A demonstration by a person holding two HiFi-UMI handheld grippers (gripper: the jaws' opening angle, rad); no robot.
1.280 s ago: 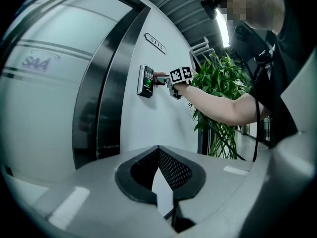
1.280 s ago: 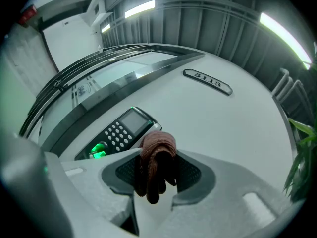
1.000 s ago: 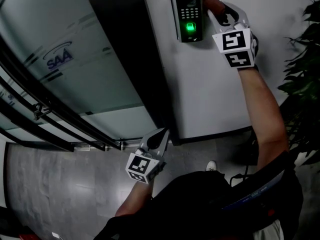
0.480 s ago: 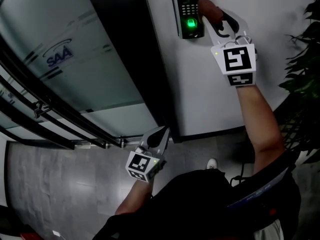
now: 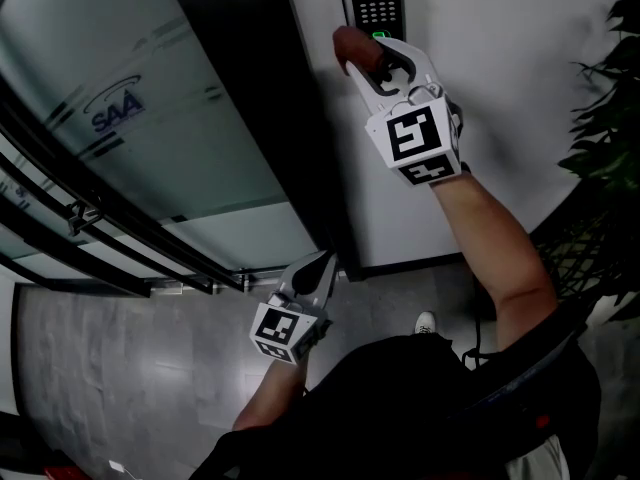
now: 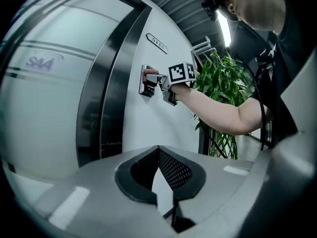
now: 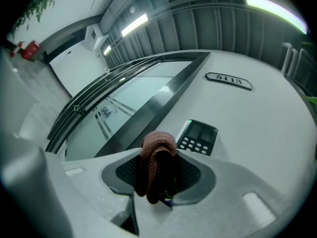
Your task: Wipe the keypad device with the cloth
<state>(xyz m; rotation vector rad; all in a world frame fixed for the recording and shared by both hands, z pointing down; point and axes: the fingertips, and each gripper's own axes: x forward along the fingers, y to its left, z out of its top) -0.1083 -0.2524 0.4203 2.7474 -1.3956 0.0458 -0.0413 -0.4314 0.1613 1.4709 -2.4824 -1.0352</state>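
Note:
The black keypad device (image 5: 372, 3) hangs on the white wall at the top of the head view. My right gripper (image 5: 362, 56) is shut on a bunched reddish-brown cloth (image 5: 355, 46), which lies over the device's lower left end; only a sliver of green light shows there. In the right gripper view the cloth (image 7: 157, 162) fills the jaws, with the keypad (image 7: 198, 138) just beyond. My left gripper (image 5: 322, 265) hangs low near the door's base, shut with nothing in it. From the left gripper view (image 6: 158, 155) the device (image 6: 146, 81) is far off.
A frosted glass door with a logo (image 5: 115, 113) and its dark frame (image 5: 250, 98) stand left of the device. A leafy plant (image 5: 610, 118) fills the right edge. A number plate (image 7: 229, 81) sits above the device. Grey floor and my shoe (image 5: 424, 325) lie below.
My right gripper has carried the cloth leftward and down over the device's lower part, covering the green sensor light. The left gripper has stayed put.

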